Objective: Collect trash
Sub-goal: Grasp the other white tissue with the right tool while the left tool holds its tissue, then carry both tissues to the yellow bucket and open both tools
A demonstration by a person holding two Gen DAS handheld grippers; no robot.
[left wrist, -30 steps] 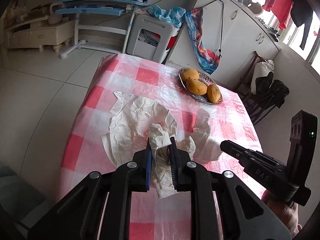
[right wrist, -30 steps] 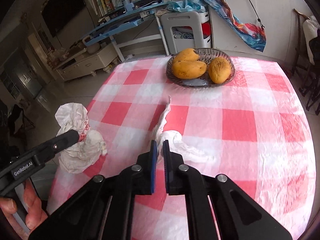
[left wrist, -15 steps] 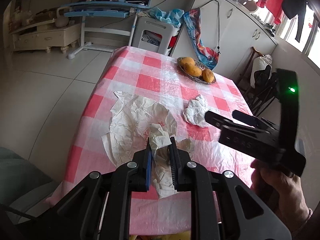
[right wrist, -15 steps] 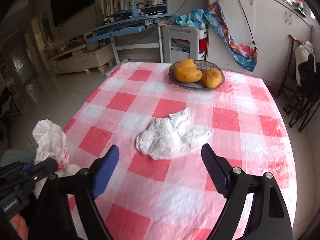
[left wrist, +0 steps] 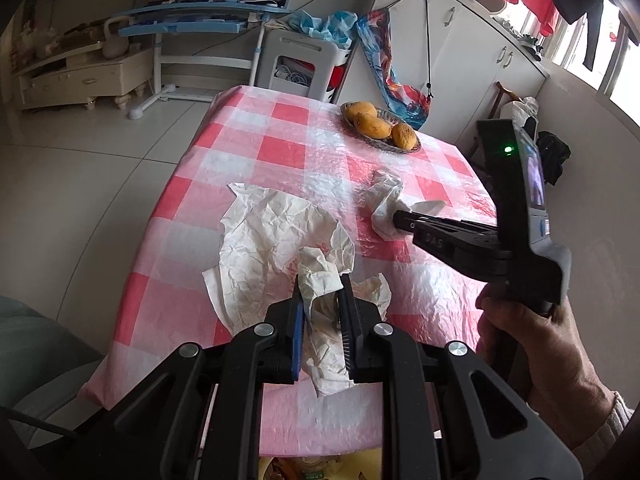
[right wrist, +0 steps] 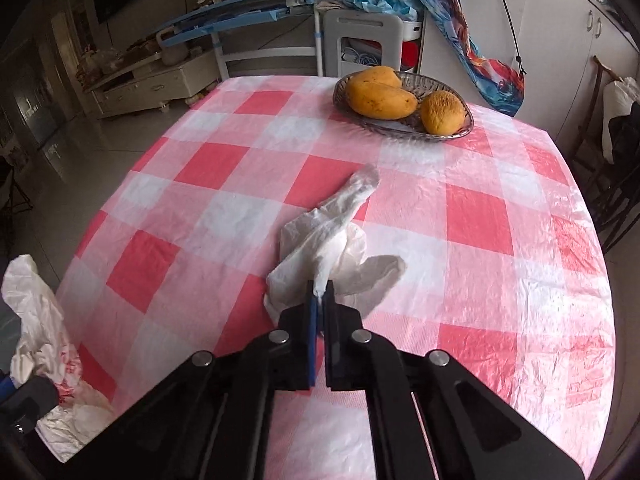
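Note:
My left gripper (left wrist: 322, 280) is shut on a large crumpled, stained sheet of white paper (left wrist: 272, 240), which hangs from the jaws near the table's front edge. The same paper (right wrist: 32, 312) shows at the far left of the right wrist view, beside the table. A thin white tissue (right wrist: 324, 236) lies in the middle of the red-and-white checked tablecloth (right wrist: 480, 212). My right gripper (right wrist: 320, 294) is shut, pinching the near edge of that tissue. From the left wrist view the right gripper (left wrist: 400, 216) points at the tissue (left wrist: 384, 196), held by a person's hand (left wrist: 532, 340).
A glass bowl (right wrist: 460, 130) with three mangoes (right wrist: 380, 100) stands at the far side of the table. Beyond the table are a white stool (left wrist: 296, 60), a blue desk (left wrist: 208, 12) and white cabinets. Dark chairs stand at the right.
The right gripper opened wide above the tissue, dropped lower and closed on its near edge. The left gripper drew back toward the table's front edge, still holding the paper.

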